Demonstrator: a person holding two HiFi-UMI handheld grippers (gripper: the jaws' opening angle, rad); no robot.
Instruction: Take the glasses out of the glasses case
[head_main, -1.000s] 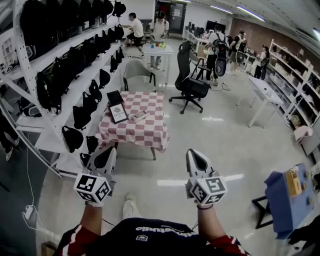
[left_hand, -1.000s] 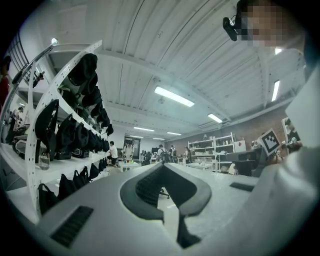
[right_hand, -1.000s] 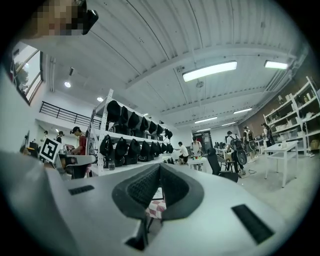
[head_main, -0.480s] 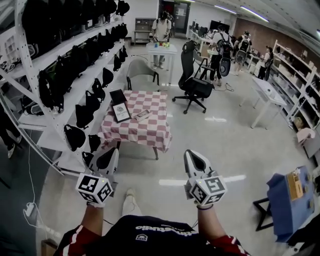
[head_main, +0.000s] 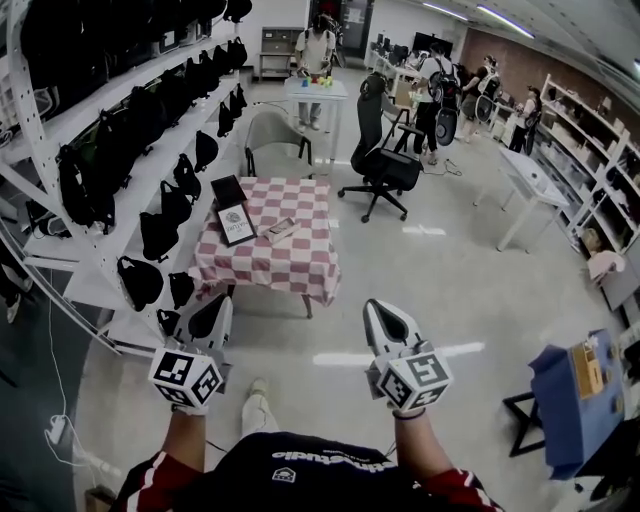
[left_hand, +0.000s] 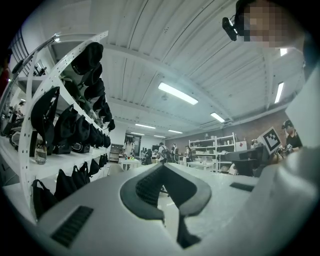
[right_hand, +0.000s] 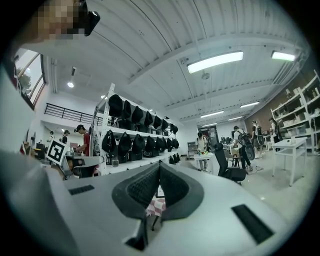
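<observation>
White left tongs (head_main: 222, 302) and right tongs (head_main: 371, 304) carry marker cubes (head_main: 185, 377); navy shirt (head_main: 300, 470), red sleeves (head_main: 140, 480).

A red-and-white checked cloth (head_main: 268, 262) is covering the table. The left gripper (head_main: 216, 308) and right gripper (head_main: 378, 310) are showing pale grey shells with dark pads, and their cubes are wearing black-and-white square markers. Black bags (head_main: 160, 235) are hanging on white shelving (head_main: 88, 283). The office chair (head_main: 385, 170) is showing black, and the cover (head_main: 555, 395) at right is showing blue.

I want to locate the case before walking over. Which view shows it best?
The head view: the case lies on the checkered table, small and far ahead. The right gripper view shows only a bit of checkered cloth, no case. The left gripper view shows neither.
</observation>
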